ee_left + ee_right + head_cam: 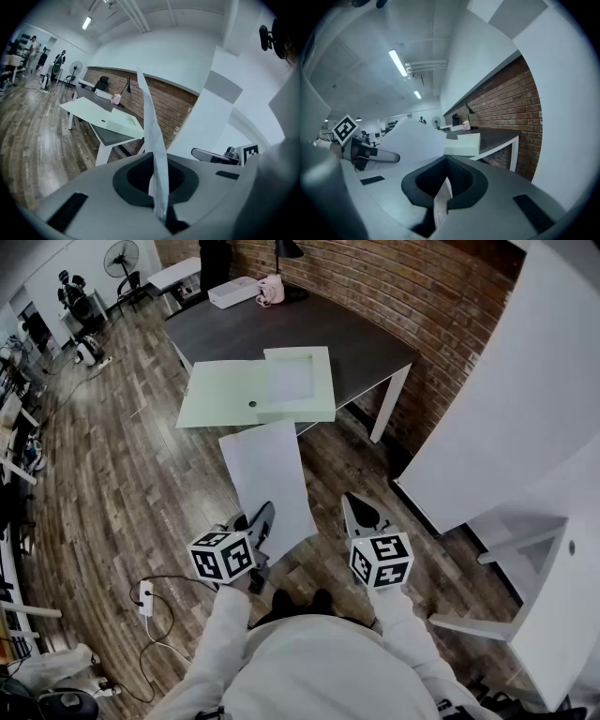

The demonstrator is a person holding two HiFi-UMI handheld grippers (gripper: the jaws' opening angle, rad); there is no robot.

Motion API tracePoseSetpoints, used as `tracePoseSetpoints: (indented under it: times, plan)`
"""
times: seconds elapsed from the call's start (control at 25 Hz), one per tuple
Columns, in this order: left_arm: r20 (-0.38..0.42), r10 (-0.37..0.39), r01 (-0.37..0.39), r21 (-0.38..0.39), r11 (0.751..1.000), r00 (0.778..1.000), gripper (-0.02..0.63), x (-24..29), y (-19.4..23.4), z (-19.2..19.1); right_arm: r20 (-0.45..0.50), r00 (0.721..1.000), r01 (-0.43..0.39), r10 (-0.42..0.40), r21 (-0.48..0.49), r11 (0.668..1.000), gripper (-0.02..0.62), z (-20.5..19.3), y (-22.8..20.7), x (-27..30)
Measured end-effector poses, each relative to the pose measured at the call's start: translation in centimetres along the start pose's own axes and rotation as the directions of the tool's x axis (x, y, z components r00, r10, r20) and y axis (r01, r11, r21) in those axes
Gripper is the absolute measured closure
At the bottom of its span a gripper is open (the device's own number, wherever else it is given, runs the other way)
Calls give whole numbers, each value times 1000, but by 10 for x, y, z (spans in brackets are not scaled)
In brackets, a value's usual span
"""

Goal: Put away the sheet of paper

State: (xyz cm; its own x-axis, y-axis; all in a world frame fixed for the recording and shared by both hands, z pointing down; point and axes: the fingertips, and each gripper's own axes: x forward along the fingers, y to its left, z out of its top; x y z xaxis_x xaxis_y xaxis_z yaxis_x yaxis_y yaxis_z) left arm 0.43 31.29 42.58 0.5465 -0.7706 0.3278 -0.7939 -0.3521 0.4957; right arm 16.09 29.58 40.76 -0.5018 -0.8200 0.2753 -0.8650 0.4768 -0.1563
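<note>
Dark surface (361, 334) holds an open box (295, 381). Short of the box, our left gripper's (263, 517) jaws pinch the paper's (270, 470) near edge; it looks light and floppy. Our right gripper's (352, 503) jaws sit closed and empty.

Sheet of paper (270, 474): plain white. Box file (281, 381) on the far table: pale green all over, lid and tray alike. Table (375, 343): dark grey top, white legs. Far wall (394, 277): red-brown brick with light mortar lines. Floor (122, 474): grey-brown wood planks in mixed tones. Left gripper (265, 517) and right gripper (354, 507): grey shells, black recess round the jaws. Left cube (222, 557) and right cube (381, 559): black-and-white square markers. Sleeves (225, 634): white. Right panel (506, 399): white.
</note>
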Motion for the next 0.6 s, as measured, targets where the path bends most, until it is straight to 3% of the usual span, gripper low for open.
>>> tracePoseSetpoints:
  times: [0.32, 0.6]
  plan:
    - [36, 16, -15, -24, 1000, 999, 589, 13, -17, 4, -19, 999, -48, 50, 71, 996, 569, -9, -23, -16]
    - [62, 38, -35, -53, 998, 997, 589, 21, 6, 31, -27, 999, -28, 31, 102, 994, 568, -7, -45, 5]
